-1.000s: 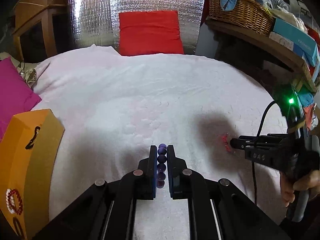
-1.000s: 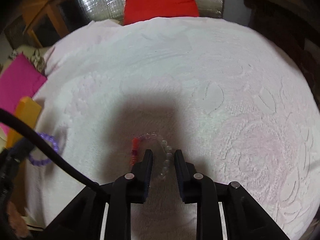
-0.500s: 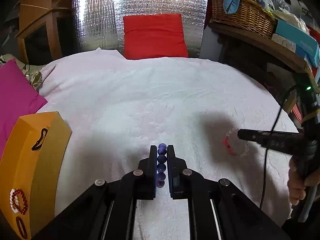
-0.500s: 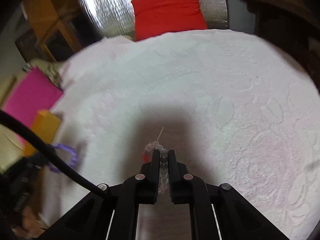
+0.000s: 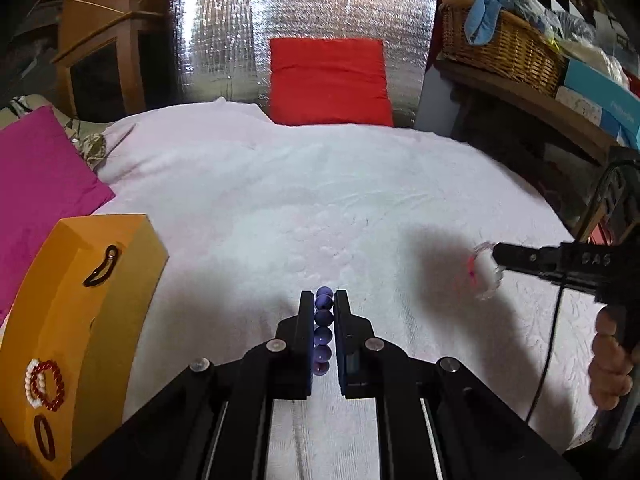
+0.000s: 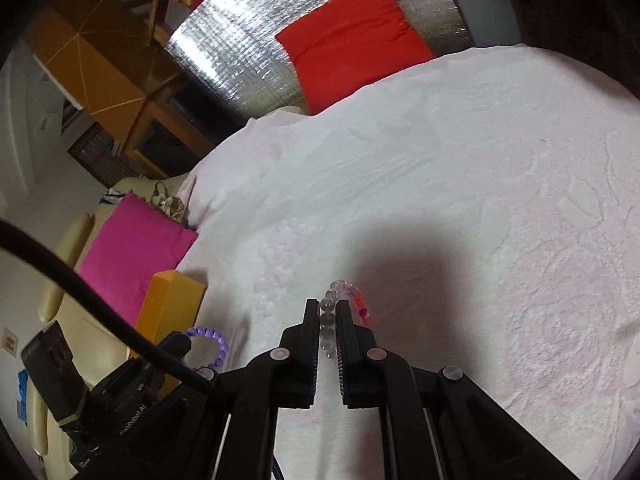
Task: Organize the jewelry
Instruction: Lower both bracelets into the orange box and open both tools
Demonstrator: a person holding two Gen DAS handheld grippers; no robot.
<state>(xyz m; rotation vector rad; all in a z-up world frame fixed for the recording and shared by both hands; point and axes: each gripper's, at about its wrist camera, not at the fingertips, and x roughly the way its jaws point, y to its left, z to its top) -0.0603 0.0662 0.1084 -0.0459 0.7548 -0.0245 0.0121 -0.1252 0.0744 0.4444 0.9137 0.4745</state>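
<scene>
**Both claws grasping beaded bracelets over the white bedspread**

The left claw (image 5: 323, 312) is clenched on a purple bead bracelet (image 5: 323, 330); in the left wrist view a row of dark violet beads sits pinched between its two black fingers, the topmost bead just clear of the tips. The right wrist view shows the rest of that loop hanging free beside the left claw, at the lower left.

The right claw (image 6: 328, 316) is clenched on a clear bead bracelet (image 6: 347, 294), a strand of glassy beads with a short red and pink section. Several clear beads are squeezed between the fingers, and the coloured part curls out past the tips to the right. From the left wrist view this bracelet dangles blurred off the tip of the right claw, above the bedspread (image 5: 320, 200), with a hand (image 5: 610, 364) gripping the handle below.

An orange box (image 5: 80, 320) stands at the left edge of the bed, carrying a red and white bead bracelet (image 5: 45, 384) near its close end. A magenta cushion (image 5: 40, 184) lies behind the box, and a red cushion (image 5: 328, 80) leans against silver foil at the far end
</scene>
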